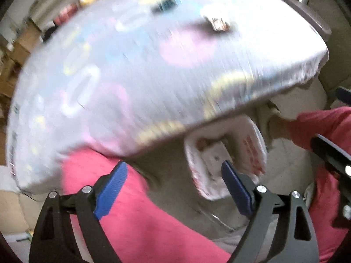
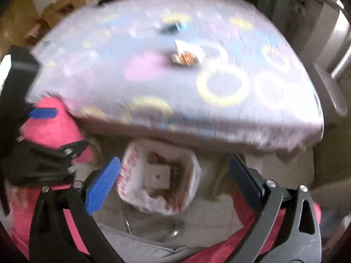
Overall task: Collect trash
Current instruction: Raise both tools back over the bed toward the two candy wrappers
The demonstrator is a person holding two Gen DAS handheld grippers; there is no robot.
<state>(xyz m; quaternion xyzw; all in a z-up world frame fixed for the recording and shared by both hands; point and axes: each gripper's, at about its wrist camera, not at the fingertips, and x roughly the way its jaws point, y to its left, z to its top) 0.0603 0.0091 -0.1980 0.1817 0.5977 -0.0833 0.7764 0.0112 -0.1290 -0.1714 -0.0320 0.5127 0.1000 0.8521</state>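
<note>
Nearest the lenses, both grippers were spread wide with nothing between the blue pads. The left gripper [image 1: 173, 188] hung over the person's pink-clad lap, and the right gripper [image 2: 175, 186] sat above the grey jacket, with the other gripper visible at nine o'clock in its view.

Just beyond the fingers, low down by the person's knees and under the table's near edge, stood the trash bin [image 2: 159, 175] lined with a white plastic bag. It showed at twelve o'clock from the right gripper and about one o'clock from the left [image 1: 226, 160]. A white boxy piece [image 2: 157, 176] and brownish scraps already lay inside. Red printing ran along the bag, but blur made it unreadable.

Farther out, the table [image 2: 274, 118], covered in a pale cloth patterned with yellow, white and pink rings, carried two remaining scraps: an orange-and-white wrapper [image 2: 186, 58] near the middle and a dark blue packet [image 2: 173, 27] beyond it at twelve o'clock. No brand could be made out on either.

Judging by this, a drop into the bin looked complete, with empty fingers. The next move would call for lifting a gripper over the table edge to the nearer wrapper and closing on it flat.
</note>
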